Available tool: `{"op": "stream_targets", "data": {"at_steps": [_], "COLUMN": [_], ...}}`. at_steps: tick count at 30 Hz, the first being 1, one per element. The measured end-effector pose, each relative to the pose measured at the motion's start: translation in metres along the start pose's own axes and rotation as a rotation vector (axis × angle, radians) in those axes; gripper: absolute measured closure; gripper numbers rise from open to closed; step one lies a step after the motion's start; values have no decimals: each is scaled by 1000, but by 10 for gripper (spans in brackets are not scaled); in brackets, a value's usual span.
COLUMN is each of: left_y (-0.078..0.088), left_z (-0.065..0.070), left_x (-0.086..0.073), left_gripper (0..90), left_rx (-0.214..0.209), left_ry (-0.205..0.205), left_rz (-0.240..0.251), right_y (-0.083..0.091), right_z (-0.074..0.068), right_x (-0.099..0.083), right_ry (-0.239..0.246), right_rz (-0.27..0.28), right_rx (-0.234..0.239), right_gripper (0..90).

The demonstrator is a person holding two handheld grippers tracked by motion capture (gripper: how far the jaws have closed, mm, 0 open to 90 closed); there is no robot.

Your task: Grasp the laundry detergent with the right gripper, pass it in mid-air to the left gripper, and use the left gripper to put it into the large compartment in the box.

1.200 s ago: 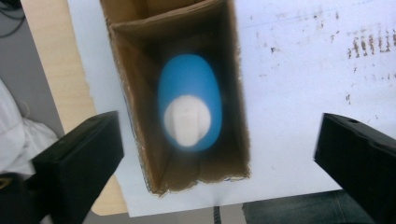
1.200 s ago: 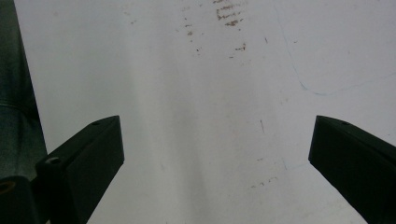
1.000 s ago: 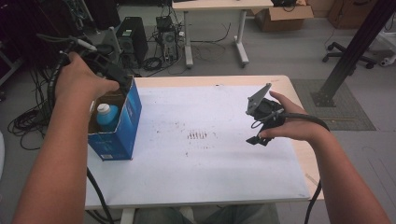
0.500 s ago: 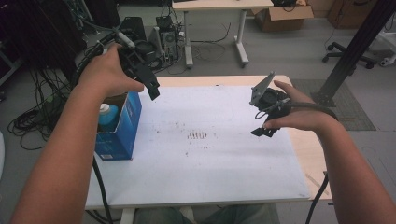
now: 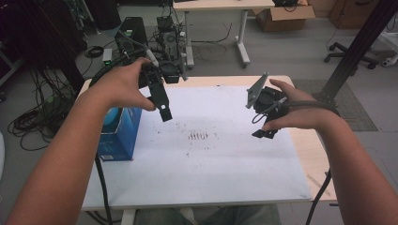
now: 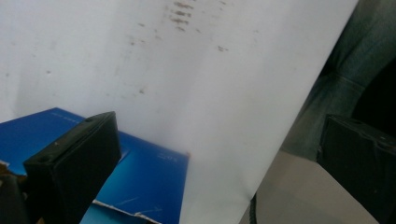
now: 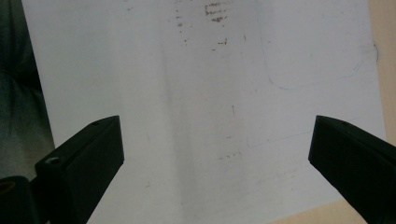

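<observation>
- The open blue cardboard box stands on the left edge of the white sheet-covered table, partly hidden under the person's left forearm; in the left gripper view its torn top rim sits just below the jaws.
- It looks light and fairly stiff, yet thin-walled, so I judge a pinch on 1 upright wall near a corner safest; a hard squeeze could crumple it.
- Inside, a pale blue rounded item peeks out; I cannot tell what it is.
- The left gripper hangs above the table just right of the box, jaws spread wide and holding nothing.
- The right gripper hovers well apart over the right side, its 2 jaws also wide apart and empty.
- Brown smudges mark the sheet between them.
</observation>
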State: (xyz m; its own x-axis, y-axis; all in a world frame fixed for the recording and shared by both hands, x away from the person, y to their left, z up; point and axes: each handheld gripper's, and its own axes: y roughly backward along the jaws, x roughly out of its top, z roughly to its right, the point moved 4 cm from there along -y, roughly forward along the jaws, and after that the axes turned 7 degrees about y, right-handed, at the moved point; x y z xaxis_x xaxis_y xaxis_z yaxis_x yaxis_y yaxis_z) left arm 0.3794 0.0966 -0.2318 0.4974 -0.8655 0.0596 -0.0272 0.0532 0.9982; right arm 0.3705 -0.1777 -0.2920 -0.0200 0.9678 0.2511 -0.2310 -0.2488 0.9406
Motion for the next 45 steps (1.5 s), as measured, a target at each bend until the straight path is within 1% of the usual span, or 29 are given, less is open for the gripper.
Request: {"op": "stream_targets", "data": {"at_steps": [1, 2, 3, 4, 5, 7, 8, 9, 10, 11, 14, 15, 17, 18, 19, 24, 26, 27, 29, 30, 32, 33, 40, 43, 45], "left_y": [-1, -3, -5, -7, -8, -12, -15, -17, -20, -22, -27, -28, -29, -29, -30, -32, -32, -31, -31, -31, -32, -31, -29, -29, -29], "left_z": [2, 5, 6, 8, 10, 13, 14, 15, 15, 15, 14, 13, 12, 10, 9, 5, 4, 4, 2, 1, 0, 0, 2, 1, 2], "left_x": [0, 1, 1, 2, 2, 3, 4, 5, 6, 7, 11, 11, 14, 16, 17, 20, 20, 19, 19, 19, 20, 20, 19, 18, 17], "left_gripper": [3, 2, 2, 2, 2, 2, 2, 2, 2, 2, 2, 2, 2, 2, 2, 2, 2, 2, 2, 2, 2, 2, 2, 2, 2], "left_rx": [-3, -12, -13, -12, -13, -21, -23, -23, -24, -26, -24, -22, -33, -35, -37, -32, -33, -35, -34, -34, -33, -31, -35, -33, -33], "left_ry": [-11, -37, -54, -81, -94, -135, -148, -157, -164, -163, -182, -185, -179, -185, -183, -178, -177, -173, -175, -170, -173, -173, -180, -178, -177], "left_rz": [-1, -5, -8, -20, -27, -41, -43, -48, -65, -71, -83, -80, -71, -67, -63, -65, -70, -72, -69, -70, -67, -68, -62, -58, -61], "right_y": [0, 1, 1, 1, 1, 1, 0, 0, 0, -1, -3, -5, -8, -9, -11, -19, -20, -20, -19, -19, -18, -18, -18, -18, -18], "right_z": [0, -1, -2, -2, -2, -3, -3, -3, -2, -2, 0, 1, 2, 3, 4, 9, 10, 12, 14, 14, 16, 17, 19, 19, 19], "right_x": [0, 0, 1, 1, 1, 2, 2, 2, 2, 1, 0, -1, -2, -2, -3, -4, -5, -6, -6, -6, -6, -5, -3, -3, -3], "right_ry": [6, 11, 15, 22, 21, 29, 39, 37, 40, 39, 38, 37, 38, 37, 40, 38, 30, 26, 29, 20, 20, 28, 27, 20, 22], "right_rz": [-8, -16, -30, -34, -49, -62, -66, -70, -70, -69, -79, -87, -87, -87, -91, -105, -110, -117, -110, -115, -118, -112, -111, -115, -106], "right_rx": [1, 3, 12, 13, 19, 23, 26, 29, 29, 32, 41, 42, 49, 52, 59, 69, 73, 73, 74, 75, 74, 73, 70, 59, 56], "right_gripper": [35, 35, 35, 35, 35, 36, 36, 36, 36, 36, 36, 36, 36, 36, 36, 38, 39, 39, 39, 39, 39, 39, 39, 38, 39]}}
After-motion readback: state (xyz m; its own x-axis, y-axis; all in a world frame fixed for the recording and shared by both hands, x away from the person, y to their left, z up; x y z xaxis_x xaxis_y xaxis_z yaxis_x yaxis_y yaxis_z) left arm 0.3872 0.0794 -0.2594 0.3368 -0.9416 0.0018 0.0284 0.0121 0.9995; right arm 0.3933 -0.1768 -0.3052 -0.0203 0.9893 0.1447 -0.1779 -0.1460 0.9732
